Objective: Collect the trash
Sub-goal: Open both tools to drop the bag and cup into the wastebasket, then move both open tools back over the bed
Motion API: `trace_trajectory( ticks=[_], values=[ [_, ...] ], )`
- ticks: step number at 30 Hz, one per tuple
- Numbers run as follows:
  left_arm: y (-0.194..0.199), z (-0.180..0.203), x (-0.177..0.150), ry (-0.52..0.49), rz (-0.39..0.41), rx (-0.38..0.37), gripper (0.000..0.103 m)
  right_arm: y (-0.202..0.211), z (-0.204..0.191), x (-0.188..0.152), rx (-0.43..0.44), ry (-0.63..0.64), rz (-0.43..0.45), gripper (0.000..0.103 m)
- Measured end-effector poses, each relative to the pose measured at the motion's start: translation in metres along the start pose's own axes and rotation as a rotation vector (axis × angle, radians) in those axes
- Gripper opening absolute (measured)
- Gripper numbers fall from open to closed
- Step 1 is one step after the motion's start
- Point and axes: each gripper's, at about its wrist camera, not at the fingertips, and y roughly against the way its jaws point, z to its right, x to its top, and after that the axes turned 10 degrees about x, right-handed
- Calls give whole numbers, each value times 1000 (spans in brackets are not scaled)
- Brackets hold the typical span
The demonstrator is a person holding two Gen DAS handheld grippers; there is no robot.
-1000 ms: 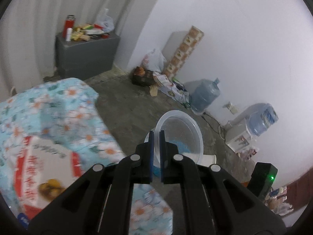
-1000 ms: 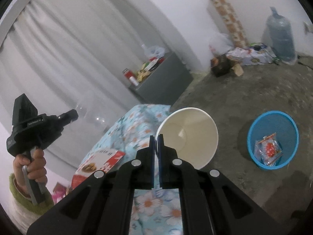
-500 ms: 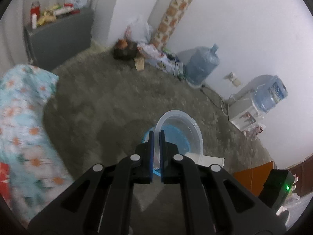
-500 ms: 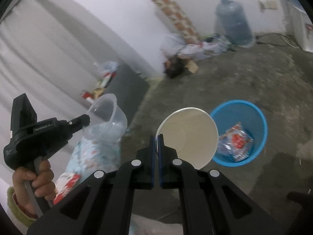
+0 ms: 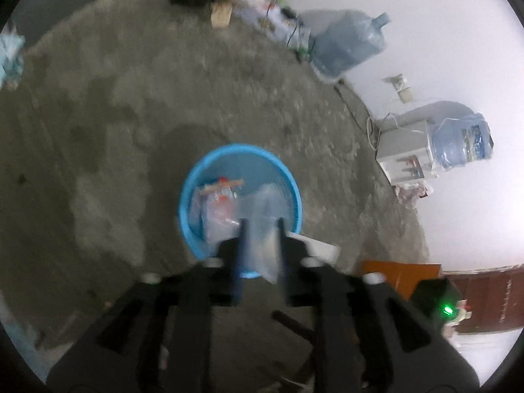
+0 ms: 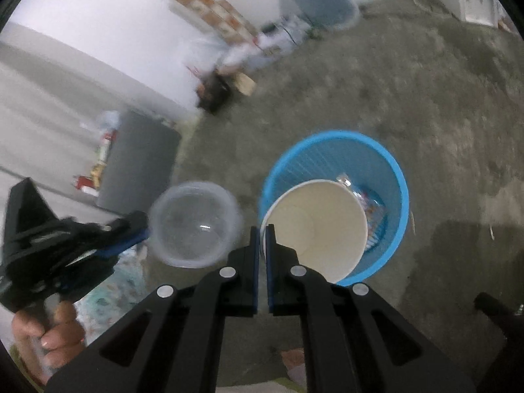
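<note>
A blue mesh basket (image 5: 196, 177) (image 6: 394, 170) stands on the concrete floor with a snack wrapper (image 5: 217, 203) (image 6: 366, 199) inside. My left gripper (image 5: 260, 226) (image 6: 137, 232) hangs over the basket, tilted down, and its jaws are opening. A clear plastic container (image 5: 265, 216) (image 6: 193, 224) is blurred between the spread fingers, which are no longer pressing it. My right gripper (image 6: 262, 232) pinches the rim of a white paper bowl (image 6: 321, 226) above the basket's near side. Its jaws are starting to open, with the rim still between them.
Two large water jugs (image 5: 344, 46) and a white dispenser (image 5: 404, 154) line the far wall. Bags and a box (image 5: 222, 16) lie at the wall's foot. A grey cabinet (image 6: 137, 160) and floral cloth (image 6: 104, 288) lie left. A hand (image 6: 49, 330) grips the left handle.
Both grippers swung down from the floral bed to over the blue basket. The left jaws have spread and the clear container is slipping out. The right still carries the paper bowl.
</note>
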Motion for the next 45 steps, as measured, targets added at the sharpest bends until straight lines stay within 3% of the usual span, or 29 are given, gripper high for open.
trace_trajectory(
  ticks=[1, 3, 8, 13, 16, 18, 23, 29, 39, 45],
  values=[
    [-5, 0, -1, 12, -7, -9, 49, -8, 9, 2, -47, -16, -4, 26],
    [-8, 2, -5, 30, -4, -41, 51, -13, 23, 3, -97, -39, -3, 37],
    [2, 14, -18, -23, -9, -78, 53, -1, 36, -1, -116, -67, 60, 41],
    [45, 27, -28, -42, 60, -99, 60, 17, 18, -13, -114, -47, 91, 45],
    [86, 29, -41, -88, 99, -129, 64, 29, -12, -25, -101, 10, 109, 53],
    [115, 26, -50, -119, 132, -103, 65, 40, -38, -35, -85, 74, 121, 58],
    [206, -5, -81, -87, 279, -81, 70, 70, -112, -57, -35, 275, 173, 73],
    [319, -62, -157, -39, 499, -85, 83, 110, -187, -88, 46, 478, 229, 88],
    [412, -179, -288, 165, 774, 69, 90, 133, -262, -157, 40, 755, 261, 97],
    [444, -232, -355, 267, 964, 312, 93, 128, -289, -202, 74, 831, 221, 97]
  ],
)
